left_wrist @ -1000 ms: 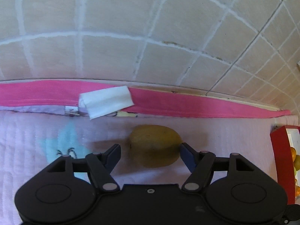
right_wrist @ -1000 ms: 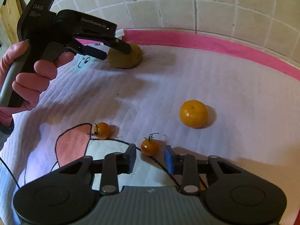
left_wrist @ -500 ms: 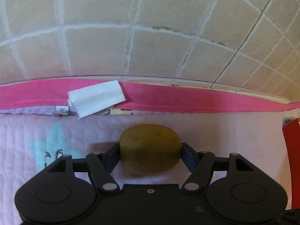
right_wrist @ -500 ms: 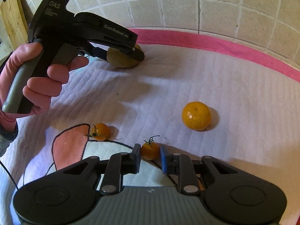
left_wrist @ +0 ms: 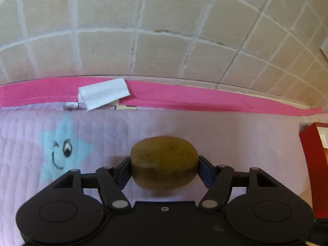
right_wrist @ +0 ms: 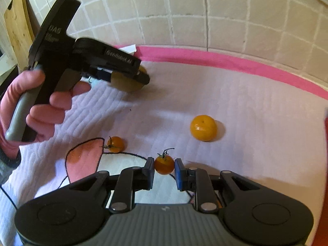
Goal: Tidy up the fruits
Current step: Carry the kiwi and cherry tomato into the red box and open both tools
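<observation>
A brown-green kiwi (left_wrist: 164, 162) sits between the pads of my left gripper (left_wrist: 164, 164), which is shut on it. The right wrist view shows that same left gripper (right_wrist: 131, 78) with the kiwi (right_wrist: 125, 84) at the far left of the mat, held by a person's hand (right_wrist: 41, 106). My right gripper (right_wrist: 164, 169) is shut on a small orange cherry tomato (right_wrist: 164, 165) with a green stem, just above the mat. A second cherry tomato (right_wrist: 116, 144) lies to its left. A mandarin (right_wrist: 203, 128) lies farther off to the right.
A quilted pale mat (right_wrist: 235, 102) with a pink border (left_wrist: 205, 100) runs up to a tiled wall (left_wrist: 164, 41). A white folded tag (left_wrist: 103, 96) lies on the border. A red box (left_wrist: 313, 164) stands at the right edge. A wooden board (right_wrist: 17, 30) leans at far left.
My left gripper closed in on the kiwi, gripped it and carried it to the right. My right gripper shut on the cherry tomato and rose a little with it.
</observation>
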